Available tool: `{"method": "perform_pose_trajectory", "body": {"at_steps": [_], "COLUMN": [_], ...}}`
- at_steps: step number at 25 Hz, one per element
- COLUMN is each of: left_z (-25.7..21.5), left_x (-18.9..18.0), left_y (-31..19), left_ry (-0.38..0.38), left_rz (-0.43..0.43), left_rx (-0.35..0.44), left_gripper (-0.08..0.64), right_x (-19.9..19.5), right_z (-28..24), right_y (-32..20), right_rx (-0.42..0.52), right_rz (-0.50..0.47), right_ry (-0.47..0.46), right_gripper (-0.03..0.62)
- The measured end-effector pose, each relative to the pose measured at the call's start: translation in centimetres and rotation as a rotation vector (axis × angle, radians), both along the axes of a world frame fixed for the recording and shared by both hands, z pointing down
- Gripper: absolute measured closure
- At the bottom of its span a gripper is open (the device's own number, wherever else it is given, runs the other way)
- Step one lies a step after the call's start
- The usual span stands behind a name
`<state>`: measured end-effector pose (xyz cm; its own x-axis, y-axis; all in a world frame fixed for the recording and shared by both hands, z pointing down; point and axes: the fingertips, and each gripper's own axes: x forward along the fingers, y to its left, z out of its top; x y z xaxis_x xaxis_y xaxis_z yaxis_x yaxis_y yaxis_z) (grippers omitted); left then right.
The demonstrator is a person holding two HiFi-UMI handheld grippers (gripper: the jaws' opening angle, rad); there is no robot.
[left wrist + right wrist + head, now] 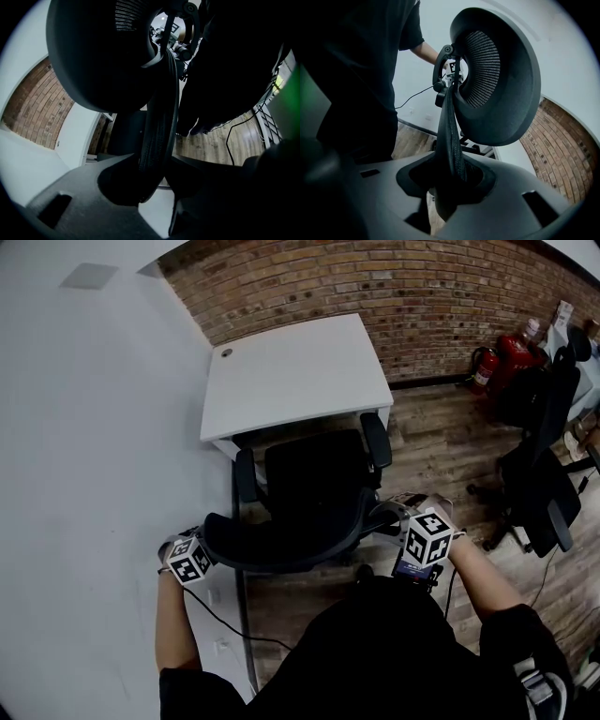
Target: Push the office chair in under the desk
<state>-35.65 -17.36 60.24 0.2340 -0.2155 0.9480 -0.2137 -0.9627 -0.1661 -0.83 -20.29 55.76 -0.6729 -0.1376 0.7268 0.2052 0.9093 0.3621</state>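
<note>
Left fingers: the left gripper [157,187] is clamped on the left end of the backrest [281,547], with the rim standing upright between the fingers [84,201].
Right fingers: the right gripper [447,187] is clamped the same way on the rim's right end.
Governing relation: the office chair [314,488] lies straight ahead of both grippers, and the desk [291,371] lies beyond it. The backrest's long axis runs left to right, across the likely line of push. Neither hand is nearer.
Chair position: it faces the desk, armrests [377,440] at the desk's near edge, backrest well clear of it. It appears only partly in.
Chair appearance: black, with a mesh back, a curved rim and a padded seat.
</note>
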Motion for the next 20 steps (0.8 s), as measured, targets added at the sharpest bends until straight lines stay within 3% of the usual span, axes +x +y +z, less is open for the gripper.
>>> {"method": "perform_pose_trajectory", "body": {"at_steps": [20], "left_z": [-0.3], "left_x": [-3.8], "left_y": [-8.8], "left_ry": [-0.009], "left_rz": [0.027], "left_rx": [0.017], "left_gripper": [0.391], "right_x": [-3.8], "right_z": [0.2], "right_y": [-7.7], "right_rx": [0.002], "right_rz": [0.012], "right_ry": [-0.008], "right_gripper": [0.485]}}
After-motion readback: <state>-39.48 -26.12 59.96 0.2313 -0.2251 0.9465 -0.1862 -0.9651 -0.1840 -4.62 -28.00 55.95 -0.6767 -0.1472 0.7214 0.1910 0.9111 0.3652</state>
